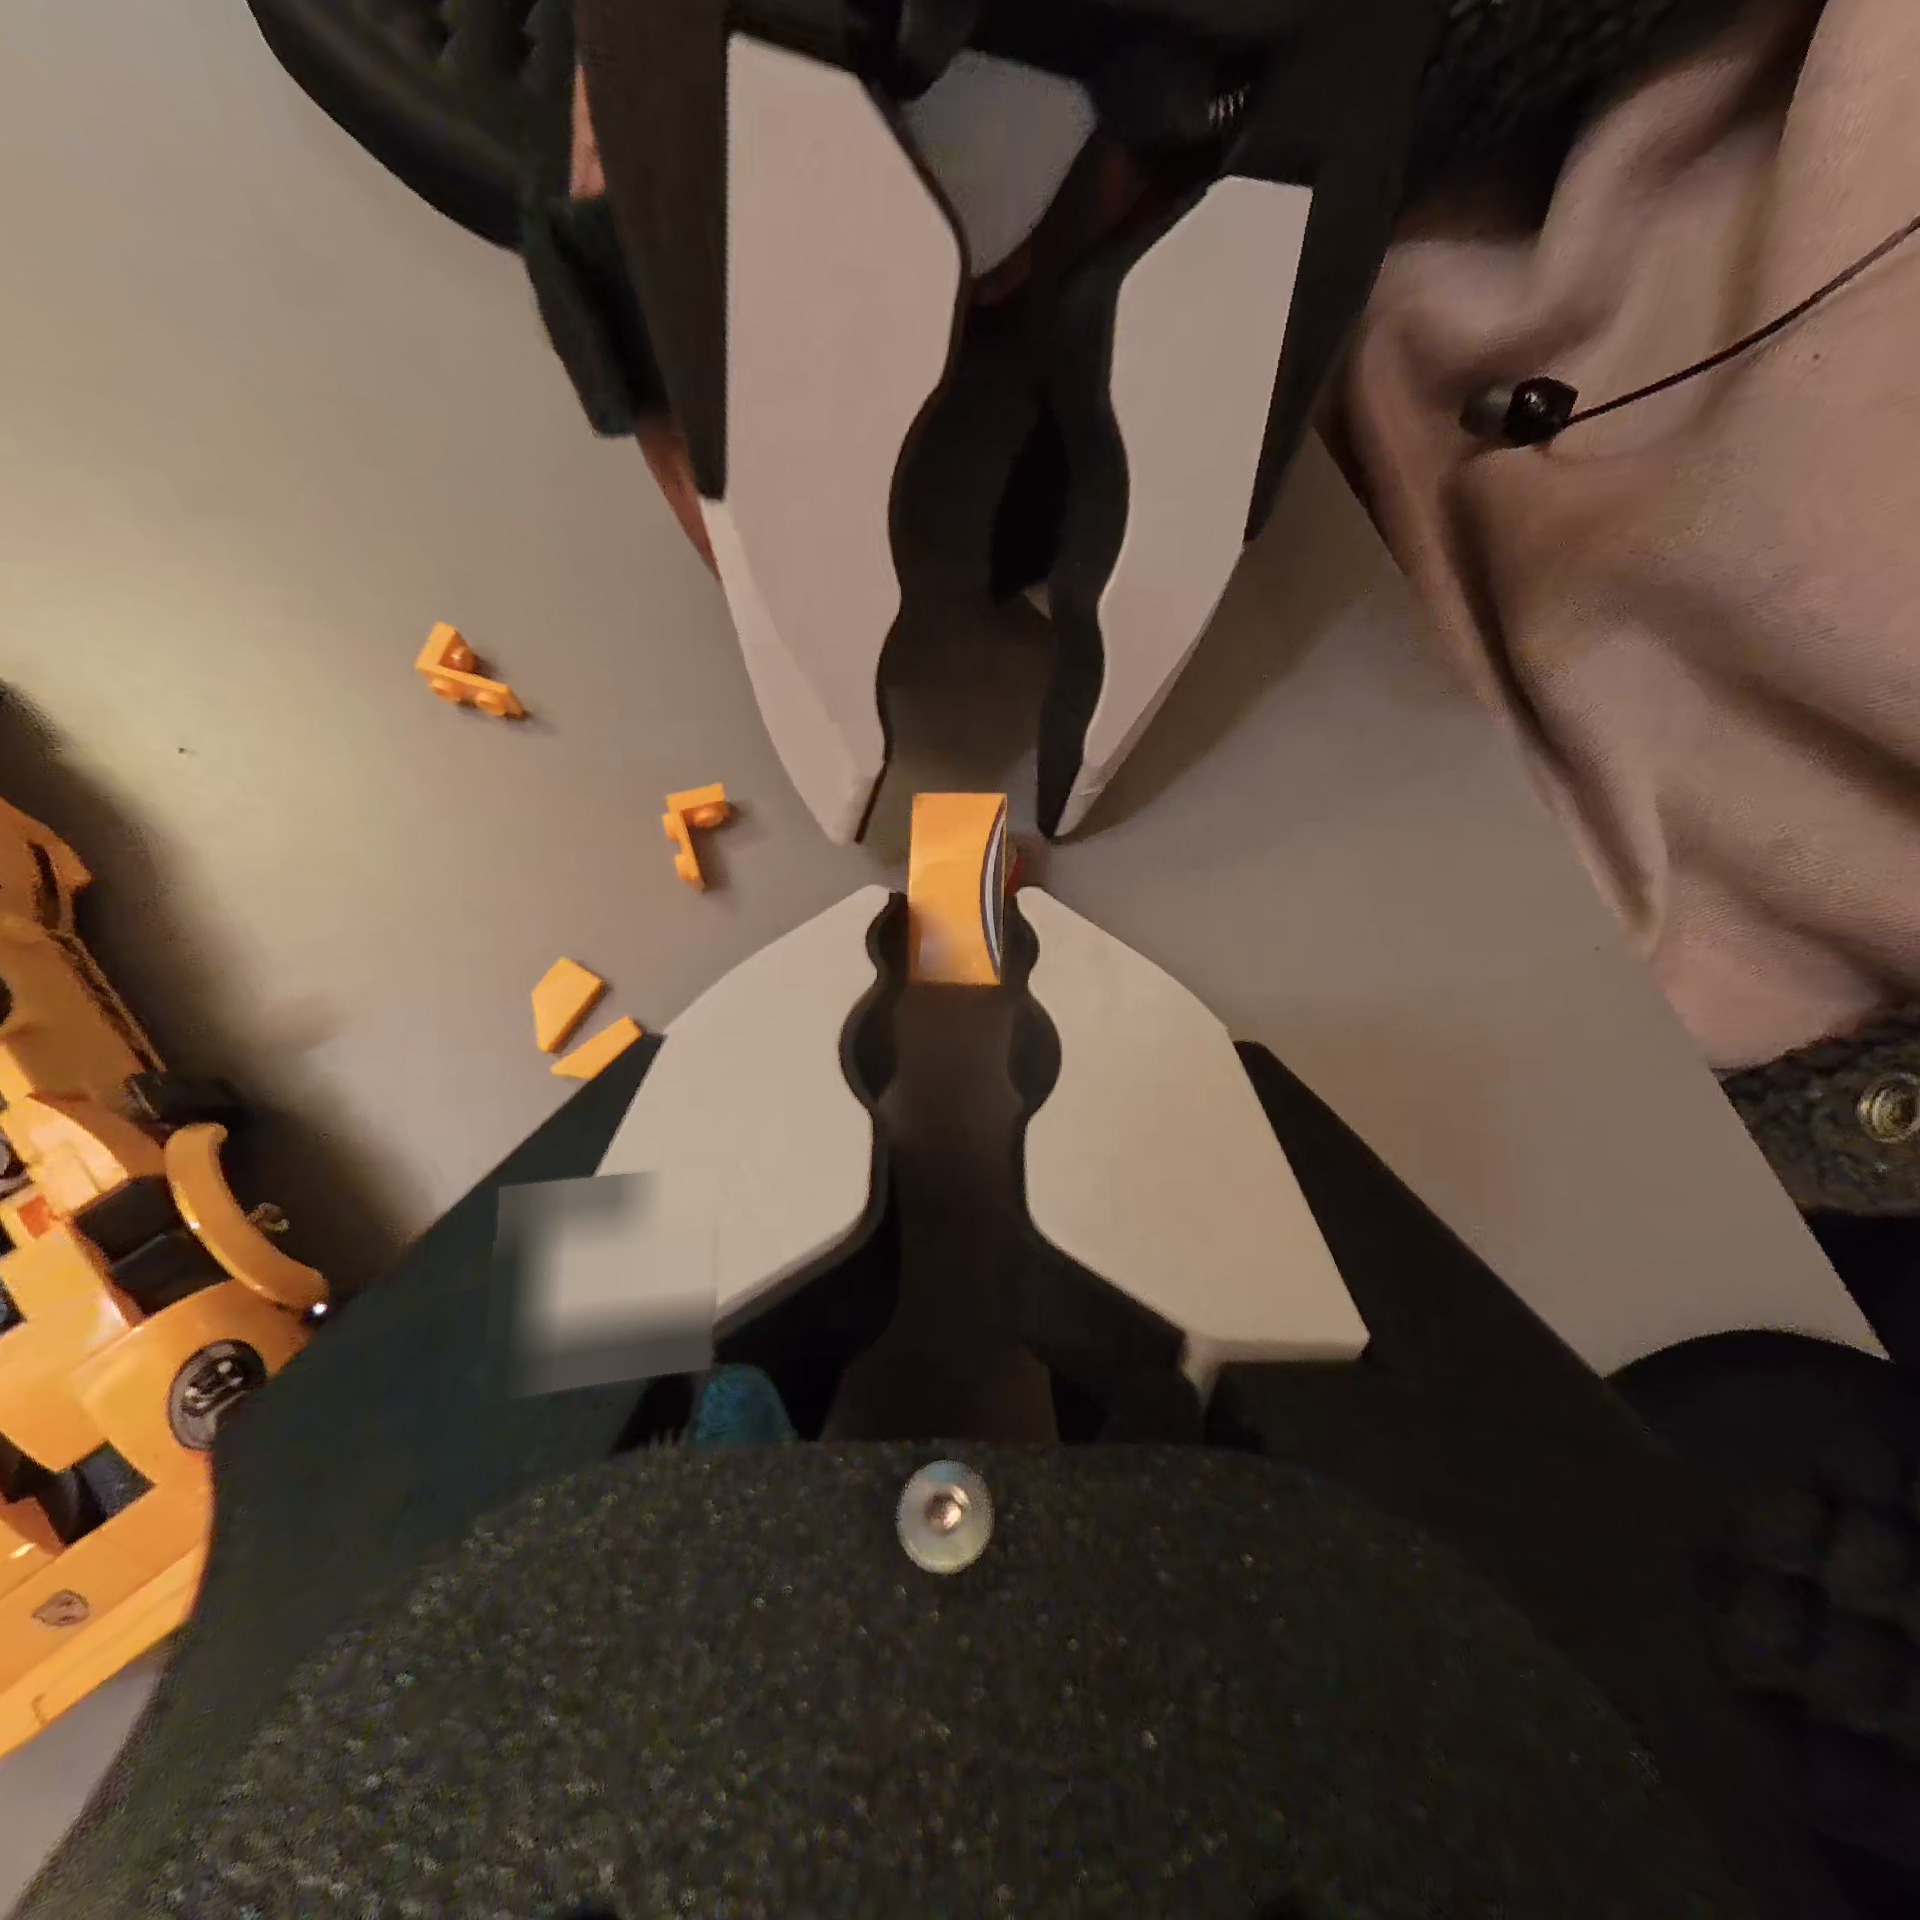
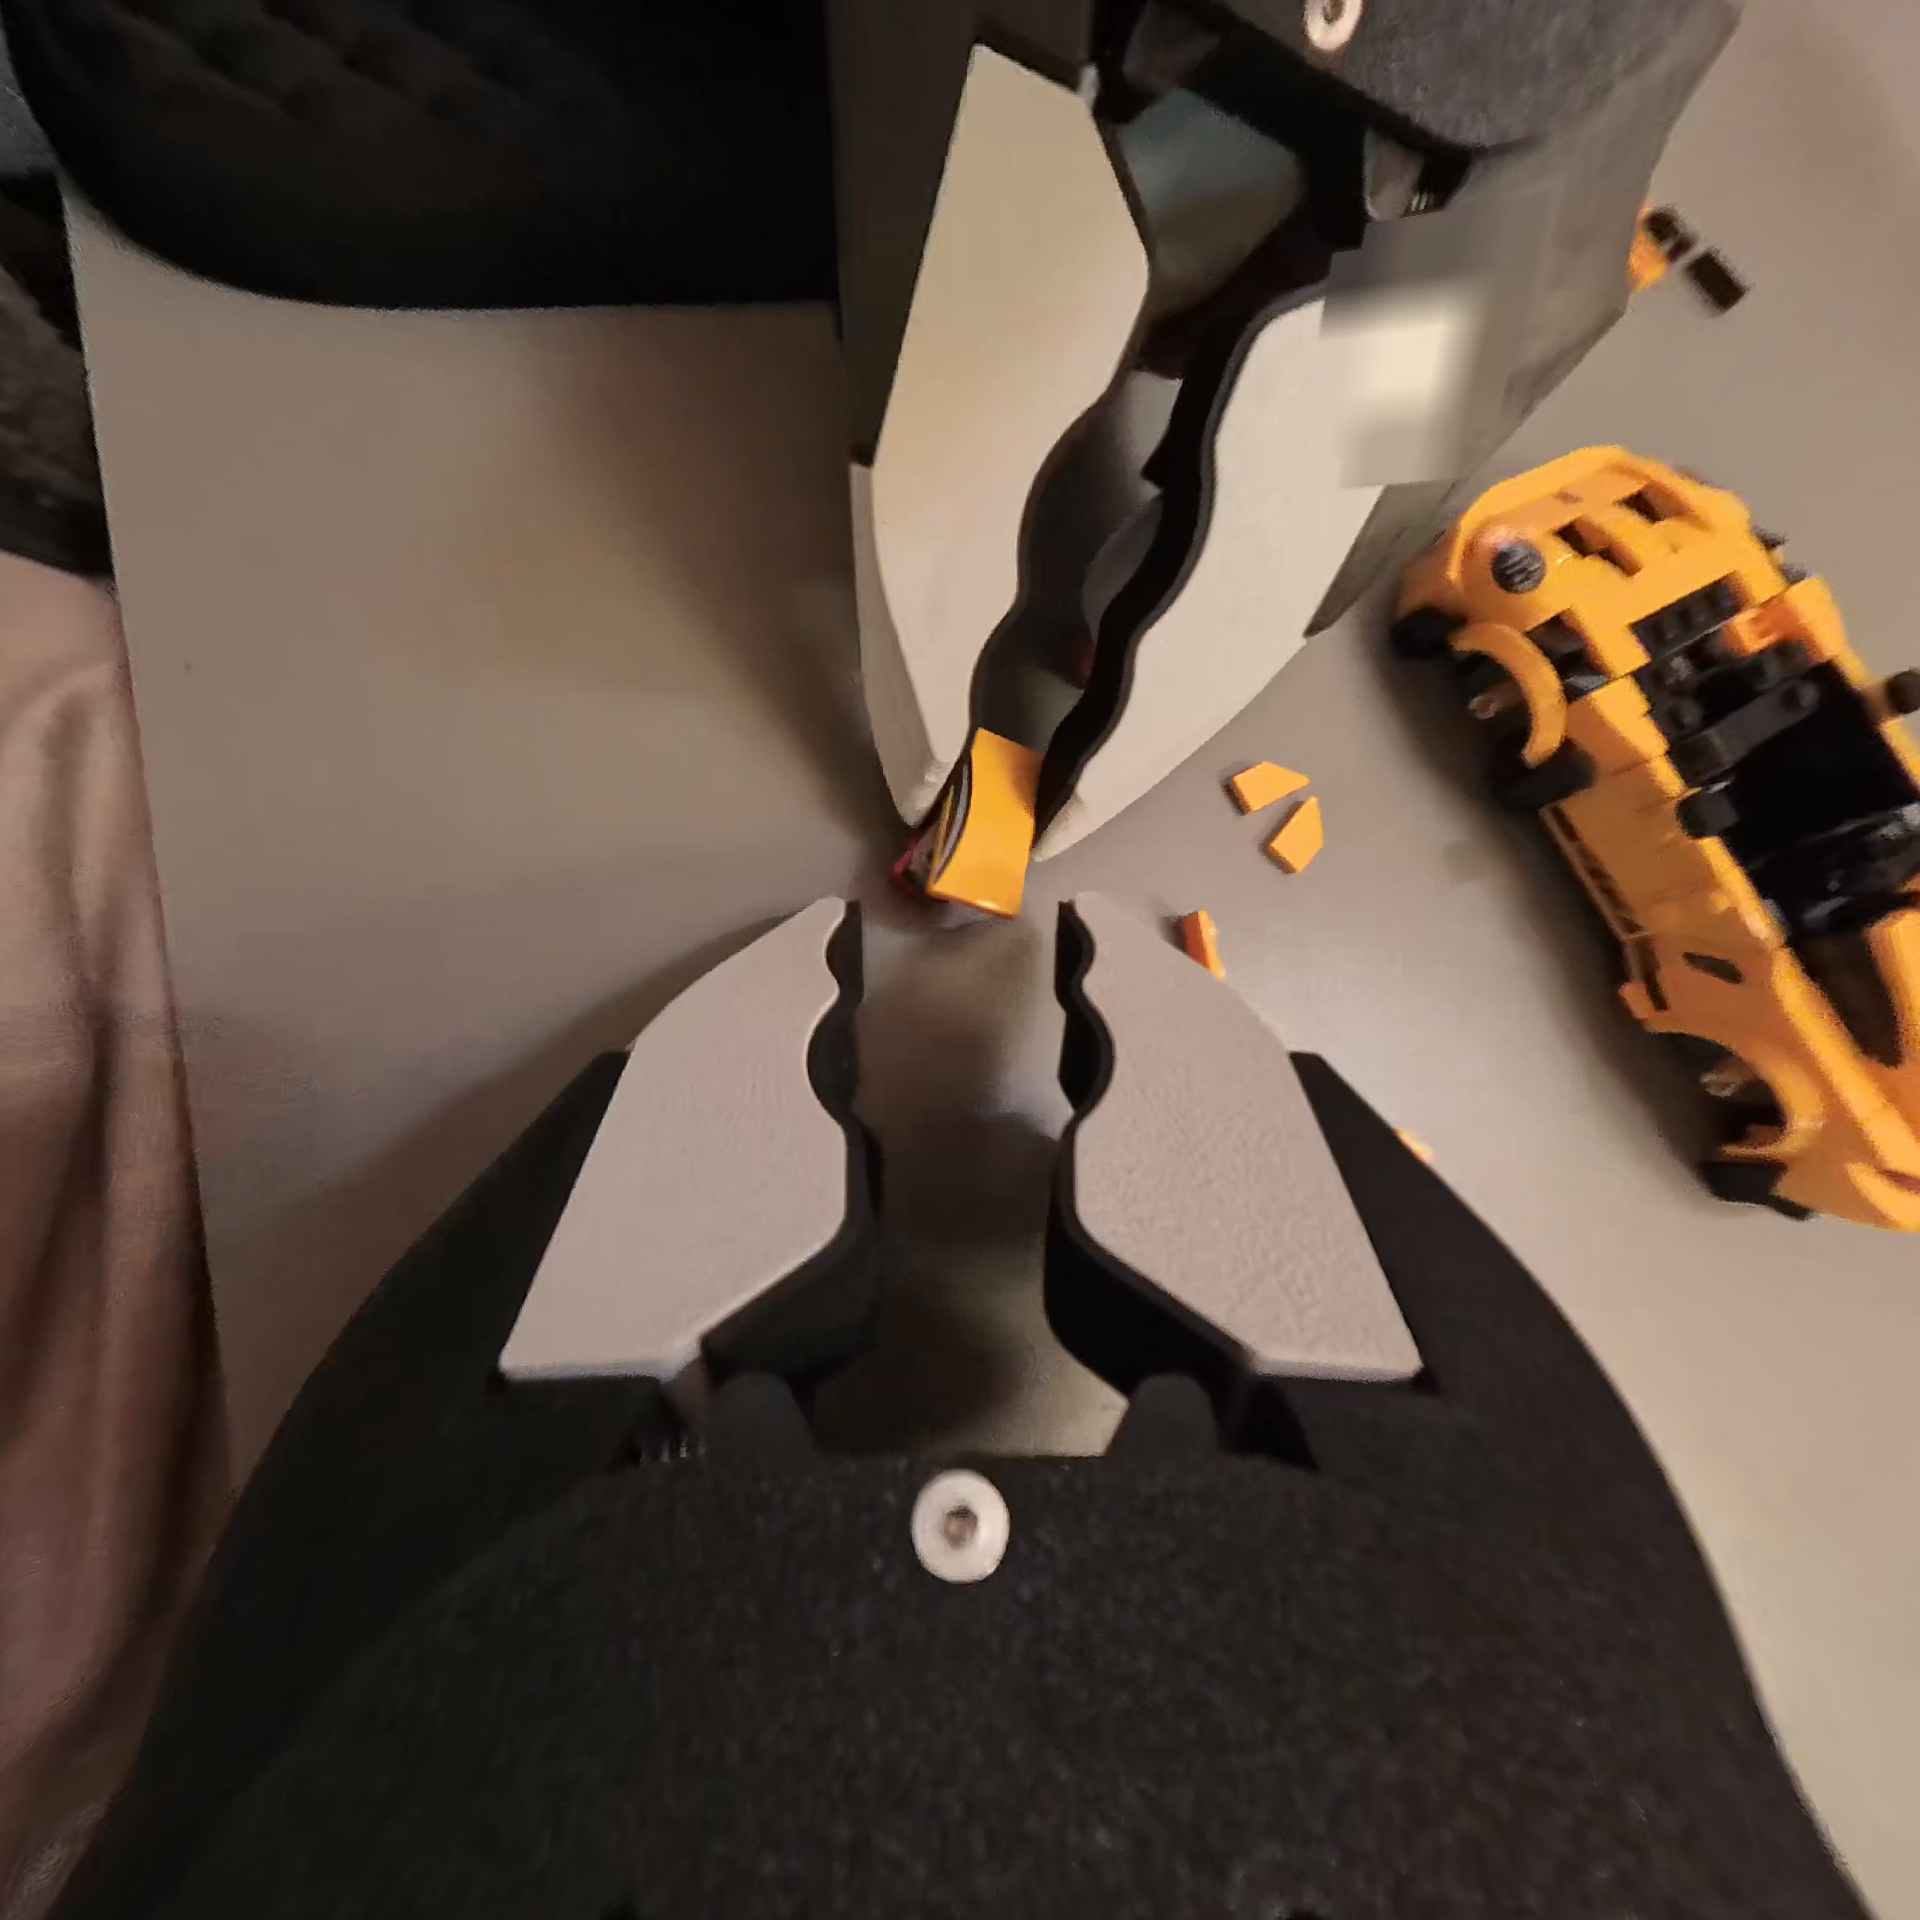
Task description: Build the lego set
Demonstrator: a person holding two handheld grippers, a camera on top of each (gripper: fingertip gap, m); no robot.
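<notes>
Because the left gripper (image 1: 954,894) pinches the orange piece (image 1: 954,902) only at its fingertips, a nudge from the right gripper (image 2: 956,914) could twist it loose onto the table (image 1: 260,416). That piece sits clamped between the left jaws, above the table near the car (image 2: 1683,831). It lies just ahead of the right jaws, which stand parted and empty.

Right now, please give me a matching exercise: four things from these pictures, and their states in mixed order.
1 left claw
2 right claw
3 orange car
4 two wedge tiles

A open, holding nothing
B loose, side by side
C shut on the curved orange piece
D partly built, off to one side

Pairs: 1-C, 2-A, 3-D, 4-B
</notes>
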